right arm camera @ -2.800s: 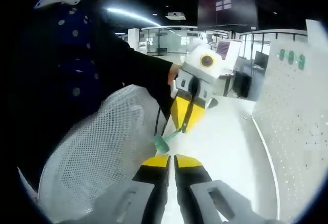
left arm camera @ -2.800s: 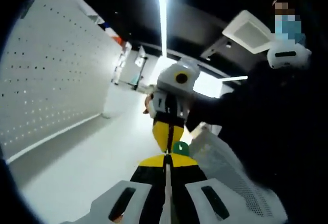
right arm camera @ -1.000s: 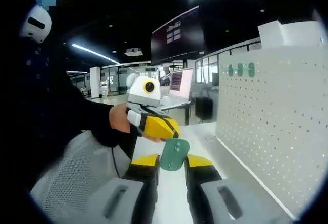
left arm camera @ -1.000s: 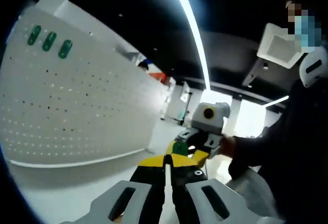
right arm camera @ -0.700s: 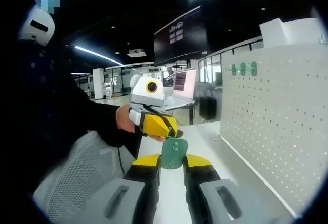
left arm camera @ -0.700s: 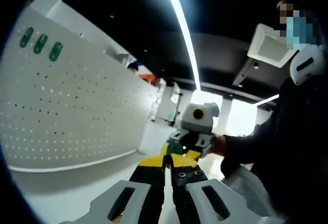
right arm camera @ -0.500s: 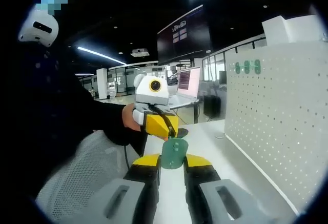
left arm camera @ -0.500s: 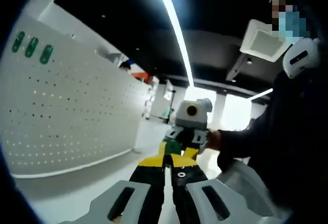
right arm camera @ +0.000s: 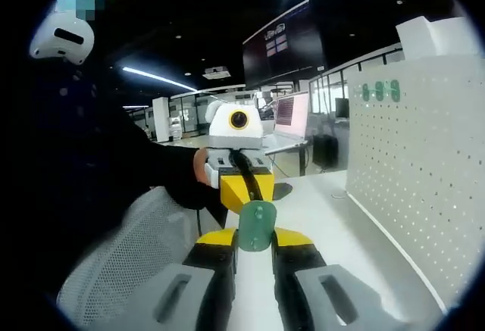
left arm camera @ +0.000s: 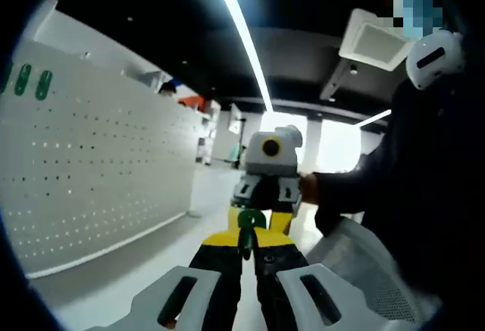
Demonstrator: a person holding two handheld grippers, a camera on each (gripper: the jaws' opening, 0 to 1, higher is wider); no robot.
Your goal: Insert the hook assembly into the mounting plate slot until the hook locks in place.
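White pegboard (right arm camera: 413,172) flanks both grippers: right gripper (right arm camera: 255,238) clamps the green hook (right arm camera: 256,226), left gripper (left arm camera: 245,242) nips its edge.

text: none readable | dark hanging screen (right arm camera: 284,42): marks too blurred

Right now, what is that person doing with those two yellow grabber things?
A person is holding a gripper in each hand, up in the air and facing each other beside a white pegboard. The right gripper is shut on a small green hook piece, gripping it flat between its jaws. The left gripper is right up against the same green piece, seen edge-on there, and it looks pinched on it too. Three more green pieces sit high on the pegboard. Nothing has been pushed into the board by these grippers yet.
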